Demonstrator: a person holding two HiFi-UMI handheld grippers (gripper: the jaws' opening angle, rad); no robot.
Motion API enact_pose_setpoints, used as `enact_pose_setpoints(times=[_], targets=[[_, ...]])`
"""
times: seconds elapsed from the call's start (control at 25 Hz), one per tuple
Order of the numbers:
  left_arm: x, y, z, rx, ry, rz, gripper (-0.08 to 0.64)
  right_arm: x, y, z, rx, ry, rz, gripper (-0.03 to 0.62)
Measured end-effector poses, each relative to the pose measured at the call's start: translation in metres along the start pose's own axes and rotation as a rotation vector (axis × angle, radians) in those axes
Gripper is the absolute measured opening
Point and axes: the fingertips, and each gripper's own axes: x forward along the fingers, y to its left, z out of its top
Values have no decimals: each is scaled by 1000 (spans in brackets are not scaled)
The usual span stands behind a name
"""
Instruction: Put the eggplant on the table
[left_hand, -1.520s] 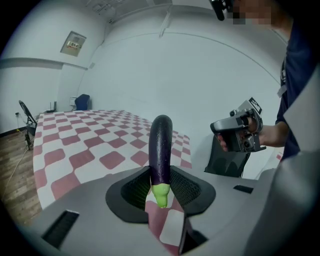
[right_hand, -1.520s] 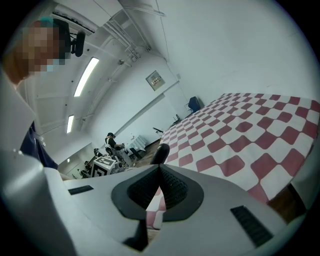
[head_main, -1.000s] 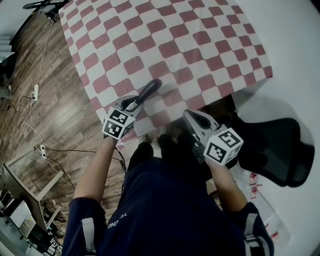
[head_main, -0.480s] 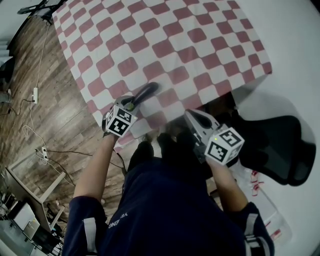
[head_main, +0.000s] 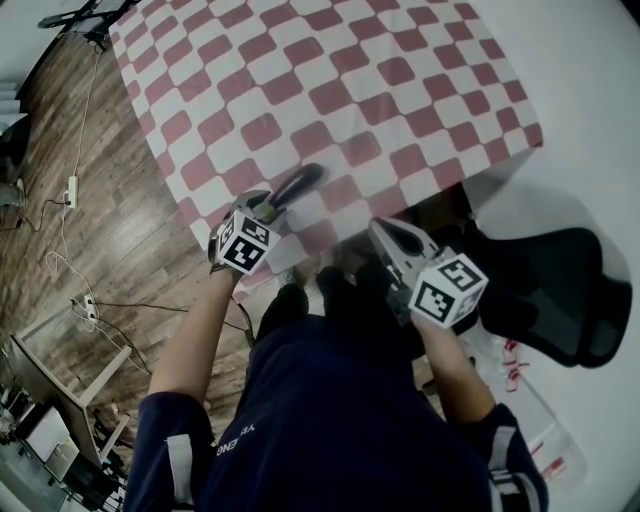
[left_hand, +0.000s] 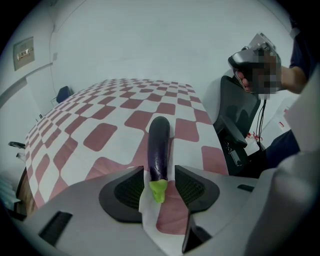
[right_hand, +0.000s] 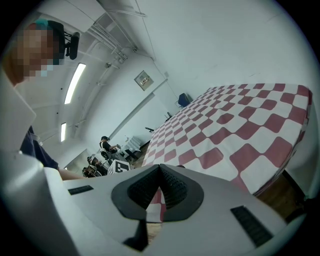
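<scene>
A dark purple eggplant (head_main: 299, 184) with a green stem lies on the red-and-white checked tablecloth (head_main: 330, 90) near the table's front edge. My left gripper (head_main: 267, 207) points down over its stem end. In the left gripper view the eggplant (left_hand: 159, 142) stretches away between the jaws of the left gripper (left_hand: 159, 173). The jaws are opening, with a gap on each side, so the pads do not press it. My right gripper (head_main: 386, 233) hovers off the table's near edge. In its own view the right gripper (right_hand: 160, 172) is shut on nothing.
A black office chair (head_main: 552, 292) stands to the right of the table corner, also in the left gripper view as the chair (left_hand: 231, 112). Wooden floor with cables and a power strip (head_main: 70, 186) lies left of the table. A desk frame (head_main: 60, 375) stands at the lower left.
The left gripper sank toward the cloth and rolled a little, and the eggplant now rests on the table. Its jaws have spread off the eggplant. The right gripper has hardly moved.
</scene>
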Motion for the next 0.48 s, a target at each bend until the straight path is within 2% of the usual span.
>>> enact_pose_setpoints(times=[0.12, 0.2, 0.36, 0.48], targets=[[-15, -1, 6, -11, -43, 6, 212, 1, 8, 1, -11, -6, 0, 14], [-31, 0, 16, -22, -105, 14, 212, 3, 15, 4, -26, -15, 4, 14], [-82, -5, 44, -45, -291, 25, 205, 7, 35, 11, -58, -38, 13, 14], [-130, -11, 64, -40, -438, 41, 165, 8, 52, 14, -84, -54, 19, 14]])
